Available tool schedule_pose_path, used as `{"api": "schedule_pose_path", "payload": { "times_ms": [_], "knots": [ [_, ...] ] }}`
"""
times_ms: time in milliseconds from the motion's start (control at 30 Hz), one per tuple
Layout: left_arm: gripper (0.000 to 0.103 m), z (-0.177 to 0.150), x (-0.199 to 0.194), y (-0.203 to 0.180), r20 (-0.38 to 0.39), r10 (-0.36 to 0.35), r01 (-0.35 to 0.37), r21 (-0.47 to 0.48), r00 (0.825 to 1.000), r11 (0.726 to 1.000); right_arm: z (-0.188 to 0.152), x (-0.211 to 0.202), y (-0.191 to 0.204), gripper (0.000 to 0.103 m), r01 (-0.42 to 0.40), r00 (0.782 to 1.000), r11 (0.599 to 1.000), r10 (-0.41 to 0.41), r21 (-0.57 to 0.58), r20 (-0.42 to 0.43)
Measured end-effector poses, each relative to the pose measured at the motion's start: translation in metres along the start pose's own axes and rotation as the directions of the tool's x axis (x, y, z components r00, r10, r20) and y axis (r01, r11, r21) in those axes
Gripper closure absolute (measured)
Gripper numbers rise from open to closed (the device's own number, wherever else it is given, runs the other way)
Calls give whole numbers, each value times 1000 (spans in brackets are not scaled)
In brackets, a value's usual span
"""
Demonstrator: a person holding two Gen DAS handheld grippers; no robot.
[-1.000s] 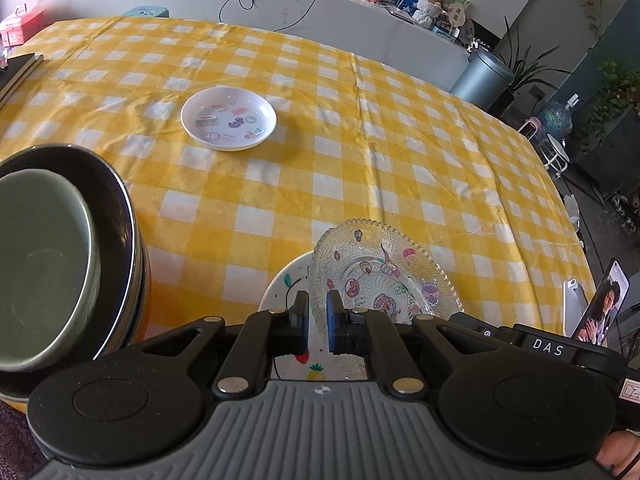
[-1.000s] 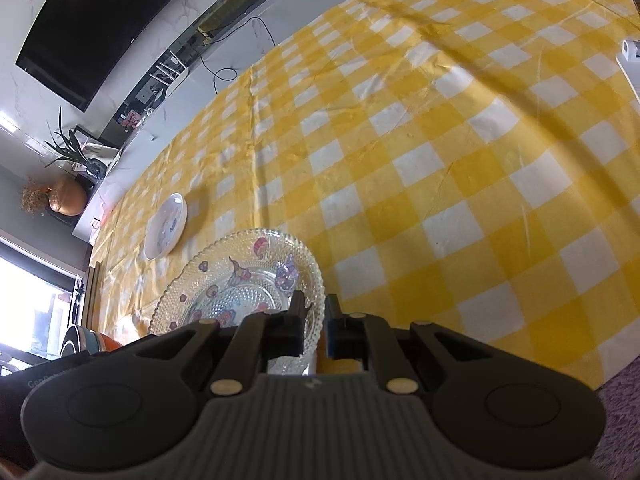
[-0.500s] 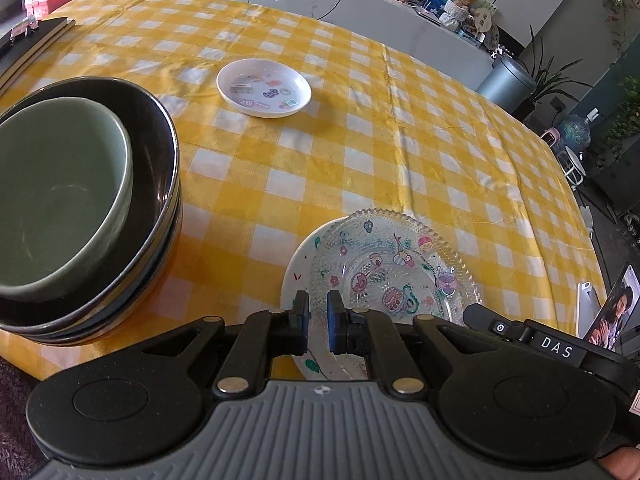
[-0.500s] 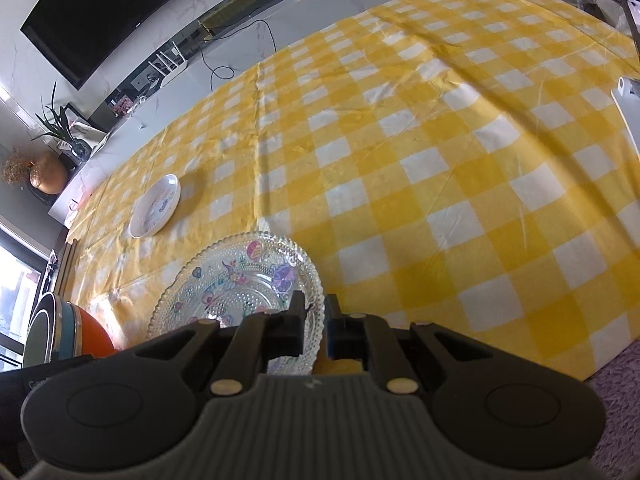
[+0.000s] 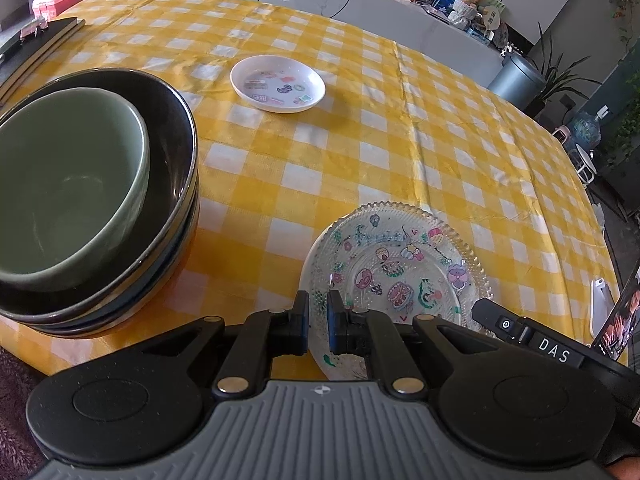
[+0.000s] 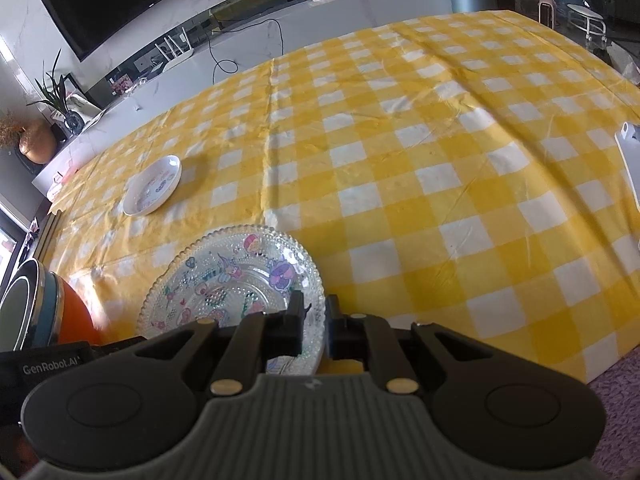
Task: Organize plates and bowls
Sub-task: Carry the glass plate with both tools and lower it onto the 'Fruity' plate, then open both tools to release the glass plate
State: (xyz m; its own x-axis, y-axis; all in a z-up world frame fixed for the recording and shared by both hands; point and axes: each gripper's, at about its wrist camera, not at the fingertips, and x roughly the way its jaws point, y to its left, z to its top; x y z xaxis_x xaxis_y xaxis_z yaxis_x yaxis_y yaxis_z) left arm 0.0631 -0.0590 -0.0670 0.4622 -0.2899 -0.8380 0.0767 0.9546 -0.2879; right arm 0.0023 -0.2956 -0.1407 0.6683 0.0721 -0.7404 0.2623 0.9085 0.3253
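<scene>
A clear glass plate with cartoon stickers lies on a white plate near the table's front edge. My left gripper is shut on the white plate's near-left rim. My right gripper is shut on the glass plate's scalloped rim at its right side. To the left stands a stack of bowls: a green bowl inside a black bowl, with blue and orange bowls under them. A small white saucer with stickers sits farther back.
The yellow checked tablecloth covers the whole table. Dark flat trays lie at the far left corner. A white phone rests at the right edge. A counter with snacks and a bin stands behind the table.
The glass plate has come down from a tilt to lie flatter on the white plate. The right view has rolled level, and the left view now shows more of the bowl stack.
</scene>
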Motion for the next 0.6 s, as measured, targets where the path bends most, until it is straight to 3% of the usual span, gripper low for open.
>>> {"api": "schedule_pose_path", "payload": {
  "times_ms": [600],
  "knots": [
    [93,0,-3,-7,31,25,-27,61,999,998,-4,1,10,89,36,999,997,-34,-73,21]
  ]
}}
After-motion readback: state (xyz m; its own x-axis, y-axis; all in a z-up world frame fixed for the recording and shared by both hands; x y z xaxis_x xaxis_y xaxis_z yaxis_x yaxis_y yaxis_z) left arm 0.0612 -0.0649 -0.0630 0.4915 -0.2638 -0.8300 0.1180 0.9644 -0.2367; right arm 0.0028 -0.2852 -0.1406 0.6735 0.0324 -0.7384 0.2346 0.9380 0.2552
